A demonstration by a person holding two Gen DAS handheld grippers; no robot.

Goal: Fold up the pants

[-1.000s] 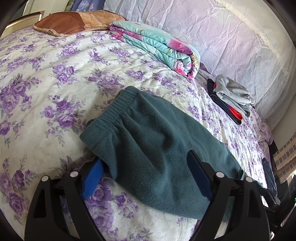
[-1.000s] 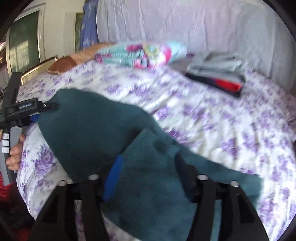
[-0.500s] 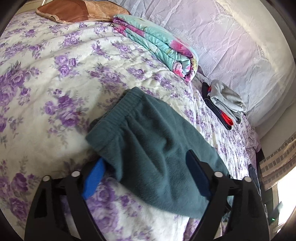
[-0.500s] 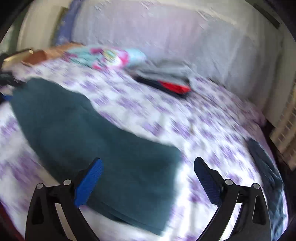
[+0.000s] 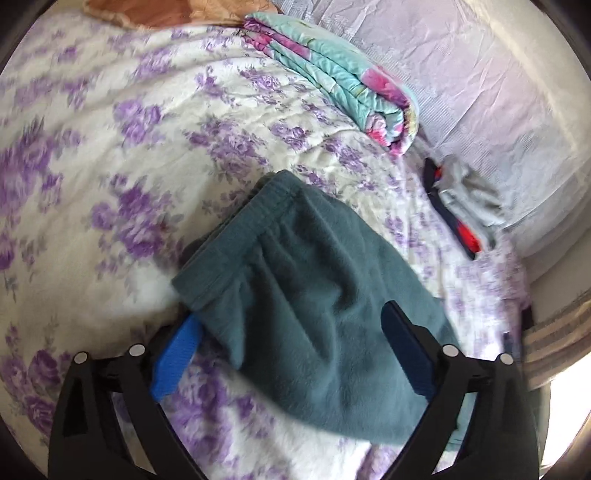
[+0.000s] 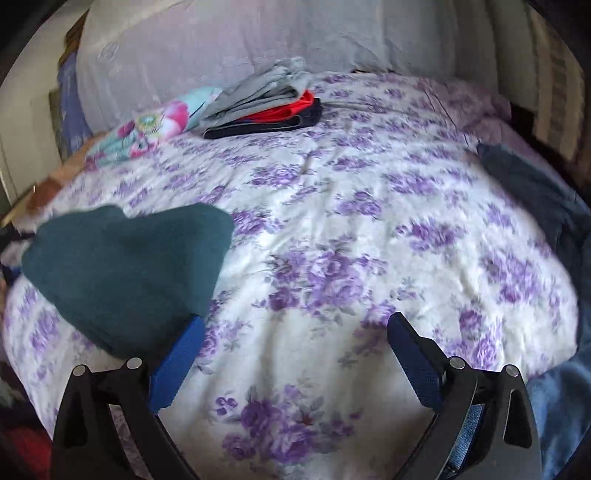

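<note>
The teal fleece pants lie folded into a short bundle on the purple-flowered bedspread, waistband toward the far left. My left gripper is open just above them, its blue pads on either side of the near part. In the right wrist view the pants lie at the left. My right gripper is open and empty over bare bedspread, its left pad at the edge of the bundle.
A folded turquoise floral blanket and a stack of folded grey, red and dark clothes lie along the back by the pale headboard cover. A dark blue garment lies at the bed's right edge. A brown pillow is far left.
My right gripper let go of the pants leg, opened and swung right over the bare bedspread. The left gripper stayed open and shifted slightly above the bundle.
</note>
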